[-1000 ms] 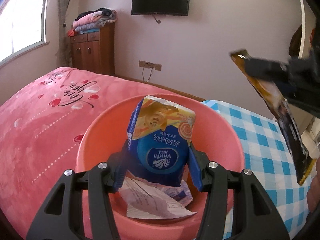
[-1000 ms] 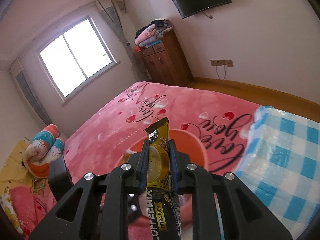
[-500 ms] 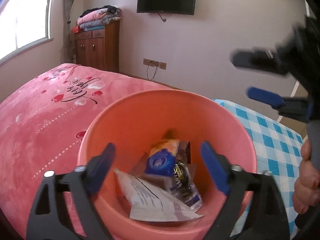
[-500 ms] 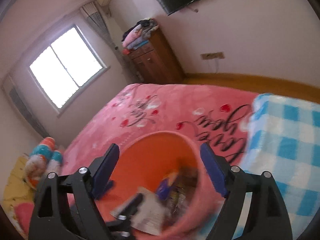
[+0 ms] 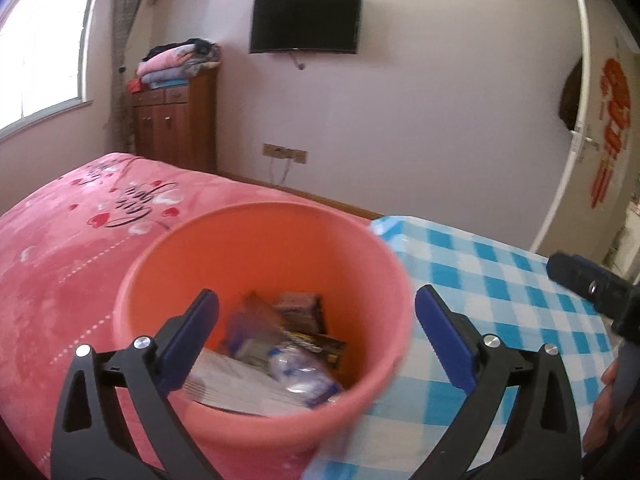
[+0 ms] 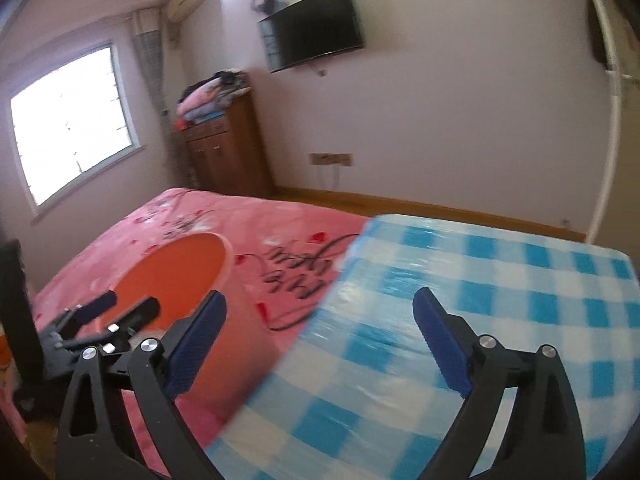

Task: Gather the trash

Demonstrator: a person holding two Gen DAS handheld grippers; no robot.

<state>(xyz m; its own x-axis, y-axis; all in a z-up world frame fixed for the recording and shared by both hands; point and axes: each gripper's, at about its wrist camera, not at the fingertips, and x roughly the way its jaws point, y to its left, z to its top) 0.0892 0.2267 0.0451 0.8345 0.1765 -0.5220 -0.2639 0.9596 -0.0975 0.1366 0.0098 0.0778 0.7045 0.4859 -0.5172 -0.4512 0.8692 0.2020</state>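
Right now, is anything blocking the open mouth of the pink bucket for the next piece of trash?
Nothing visible blocks it. The pink bucket has an uncovered mouth, with wrappers low inside it. The left gripper is empty, its fingers opening over the near rim.

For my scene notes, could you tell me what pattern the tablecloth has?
Blue and white checks on the tablecloth, clearest in the right wrist view.

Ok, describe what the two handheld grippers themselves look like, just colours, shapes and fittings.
Both match. The left gripper has glossy black plastic arms with triangular cut-outs, silver round bolts at the joints, and two fingers faced with blue ribbed pads. The right gripper shows the same black frame, silver bolts and blue fingers. No cables or markings show.
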